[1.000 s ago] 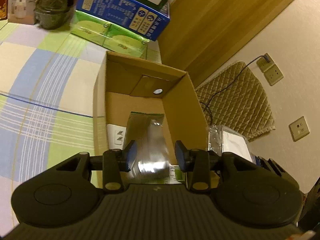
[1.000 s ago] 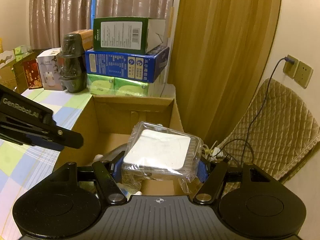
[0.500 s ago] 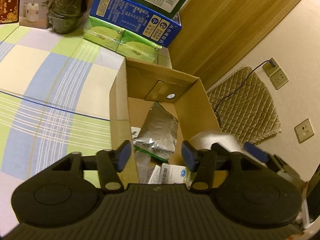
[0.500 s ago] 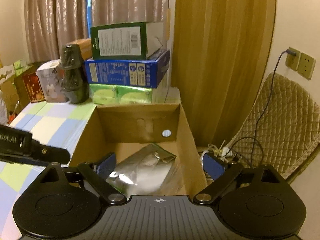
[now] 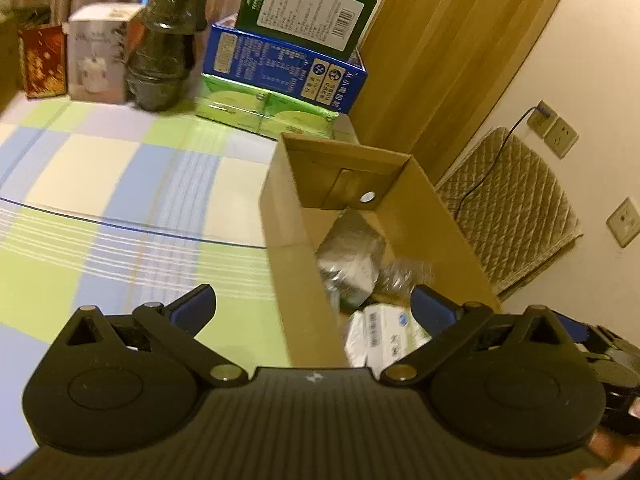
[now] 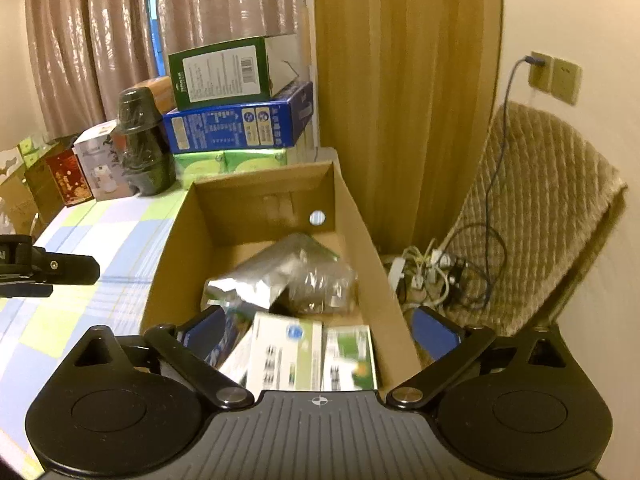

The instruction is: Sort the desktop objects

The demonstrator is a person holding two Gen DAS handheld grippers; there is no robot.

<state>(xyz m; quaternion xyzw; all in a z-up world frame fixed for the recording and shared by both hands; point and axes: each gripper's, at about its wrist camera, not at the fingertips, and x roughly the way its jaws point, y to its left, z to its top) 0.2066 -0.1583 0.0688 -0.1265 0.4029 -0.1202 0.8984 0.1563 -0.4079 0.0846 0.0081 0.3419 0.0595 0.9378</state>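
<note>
Both claws have just been opening and now stand wide with nothing between the pads. The left claw (image 5: 312,308) has let go its silver foil pouch (image 6: 260,276), the right claw (image 6: 320,328) its clear-wrapped packet (image 6: 324,288); both now lie inside the cardboard box (image 6: 372,264), so this pair looks sorted. Nearest in the box are white and green cartons (image 6: 308,352). The pouch and packet lie farther in, seemingly touching, though blur leaves that unsure. Beyond the box, stacked boxes (image 6: 240,120) stand on the checked bench (image 5: 120,208).

I see warm-lit cream walls (image 6: 560,20), pink curtains (image 6: 92,40), a wood panel (image 6: 400,80), wall sockets (image 6: 554,76), and a quilted cushion (image 6: 536,208).
</note>
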